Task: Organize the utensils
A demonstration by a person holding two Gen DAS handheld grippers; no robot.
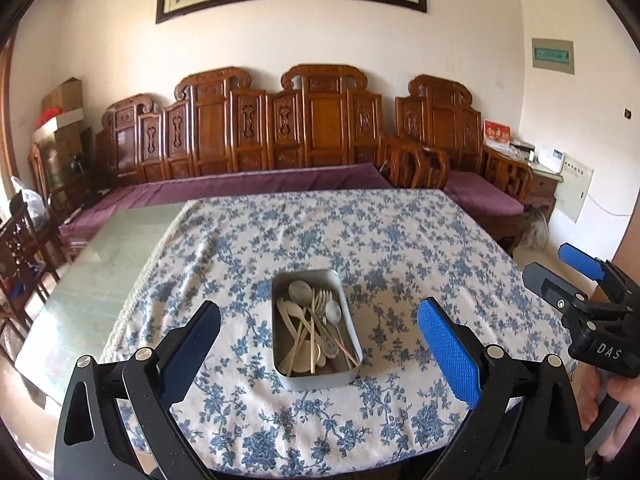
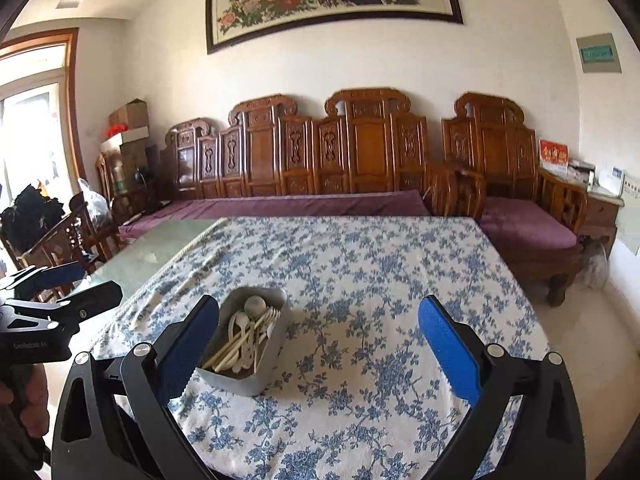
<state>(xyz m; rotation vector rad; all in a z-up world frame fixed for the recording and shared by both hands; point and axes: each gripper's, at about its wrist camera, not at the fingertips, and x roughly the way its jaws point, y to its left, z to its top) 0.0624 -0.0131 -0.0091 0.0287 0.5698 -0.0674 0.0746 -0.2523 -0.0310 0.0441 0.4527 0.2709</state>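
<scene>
- Plainly, both are spread wide and hold nothing: the left gripper [image 1: 320, 332] hangs over the near edge of the bench [image 1: 420, 240], the right gripper [image 2: 320, 336] beside it.
- Midway across the floral cloth sits the metal tin [image 1: 347, 364], the utensils [image 1: 316, 328] heaped inside.
- Its long axis runs away from the person, and most handles lie along it, bowls and tines toward the far end.
- My worry: spoons, forks and chopsticks cross each other, so pinching one may drag others out.
- A tin that light could slide on the cloth unless steadied.
</scene>
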